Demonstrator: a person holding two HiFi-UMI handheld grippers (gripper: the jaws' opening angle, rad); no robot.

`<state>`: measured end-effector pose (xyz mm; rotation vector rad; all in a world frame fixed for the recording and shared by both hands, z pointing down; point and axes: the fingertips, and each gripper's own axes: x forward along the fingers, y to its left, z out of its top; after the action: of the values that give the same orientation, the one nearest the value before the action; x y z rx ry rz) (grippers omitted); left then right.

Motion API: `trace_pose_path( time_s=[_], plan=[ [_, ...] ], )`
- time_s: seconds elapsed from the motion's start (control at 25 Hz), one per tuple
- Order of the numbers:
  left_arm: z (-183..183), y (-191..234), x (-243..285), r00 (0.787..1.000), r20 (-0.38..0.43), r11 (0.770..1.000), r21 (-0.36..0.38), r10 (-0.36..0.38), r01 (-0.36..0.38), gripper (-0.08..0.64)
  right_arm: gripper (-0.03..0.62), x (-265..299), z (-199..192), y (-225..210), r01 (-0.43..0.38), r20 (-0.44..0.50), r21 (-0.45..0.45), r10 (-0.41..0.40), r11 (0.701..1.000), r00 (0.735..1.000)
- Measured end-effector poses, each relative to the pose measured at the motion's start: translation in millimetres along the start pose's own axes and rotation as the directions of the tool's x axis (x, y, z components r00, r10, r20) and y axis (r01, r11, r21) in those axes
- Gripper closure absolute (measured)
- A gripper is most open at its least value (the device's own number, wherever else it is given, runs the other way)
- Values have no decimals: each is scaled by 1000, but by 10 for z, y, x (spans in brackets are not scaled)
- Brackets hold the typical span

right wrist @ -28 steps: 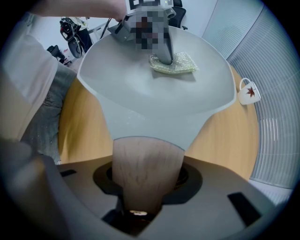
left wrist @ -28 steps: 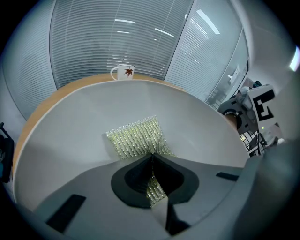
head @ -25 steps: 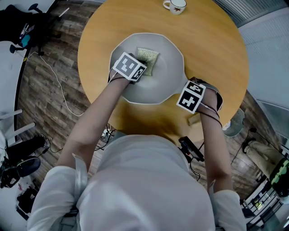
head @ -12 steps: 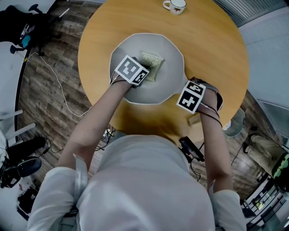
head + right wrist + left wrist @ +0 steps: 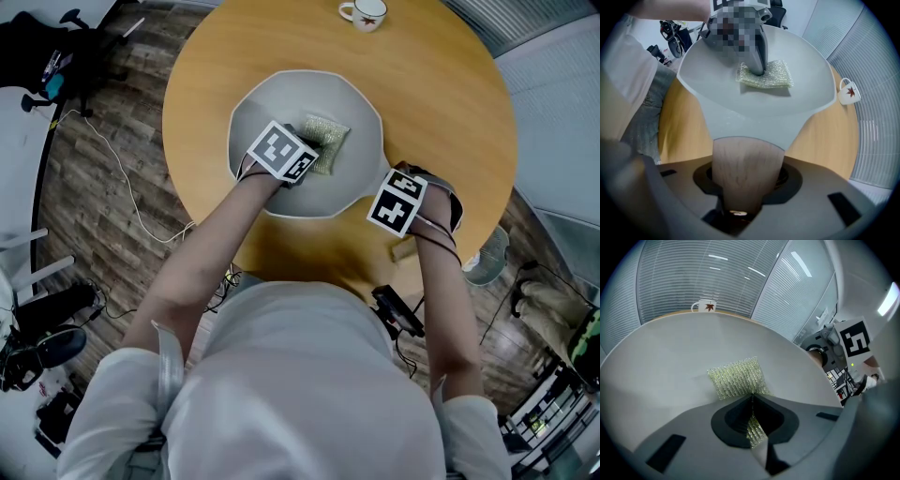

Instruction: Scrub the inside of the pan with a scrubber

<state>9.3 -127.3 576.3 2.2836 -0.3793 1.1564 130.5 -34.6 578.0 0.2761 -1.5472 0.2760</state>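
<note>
A pale grey pan (image 5: 272, 94) lies on the round wooden table (image 5: 441, 103). A yellow-green mesh scrubber (image 5: 330, 142) rests flat on the pan's floor. My left gripper (image 5: 309, 150) reaches into the pan from the near left, shut on the scrubber's near edge. In the left gripper view the scrubber (image 5: 737, 378) spreads ahead of the left gripper (image 5: 752, 397), and a strip of mesh is pinched between the jaws. My right gripper (image 5: 405, 202) points down at the pan's near right. It is shut on the pan's wooden handle (image 5: 743, 173), which fills the gap between its jaws.
A white mug (image 5: 364, 11) with a red leaf mark stands at the table's far edge. The handle's tip (image 5: 403, 250) sticks out near the table's front edge. Cables and dark equipment (image 5: 56, 56) lie on the wood floor to the left.
My left gripper has slid the scrubber to the right across the pan's floor. The right gripper and the pan have stayed put.
</note>
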Motion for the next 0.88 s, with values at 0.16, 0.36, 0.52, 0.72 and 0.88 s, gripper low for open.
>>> trace_pose_path(
  time_s=[0.16, 0.36, 0.52, 0.72, 0.88],
  plan=[
    [46, -46, 38, 1000, -1, 1000, 14, -9, 9, 541, 411, -9, 4, -6, 1, -1, 0, -1, 1000, 1000],
    [102, -48, 74, 1000, 2, 1000, 27, -3, 3, 541, 411, -14, 5, 8, -4, 4, 4, 4, 1000, 1000],
    [161, -9, 92, 1000, 8, 999, 45, 16, -17, 541, 411, -16, 12, 11, -5, 7, 8, 5, 1000, 1000],
    [208, 58, 99, 1000, 4, 999, 46, 29, -29, 541, 411, -11, 22, 17, -7, 9, 7, 7, 1000, 1000],
    [223, 120, 66, 999, 7, 998, 43, 41, -41, 541, 411, -22, 26, 17, -8, 12, 9, 8, 1000, 1000]
  ],
)
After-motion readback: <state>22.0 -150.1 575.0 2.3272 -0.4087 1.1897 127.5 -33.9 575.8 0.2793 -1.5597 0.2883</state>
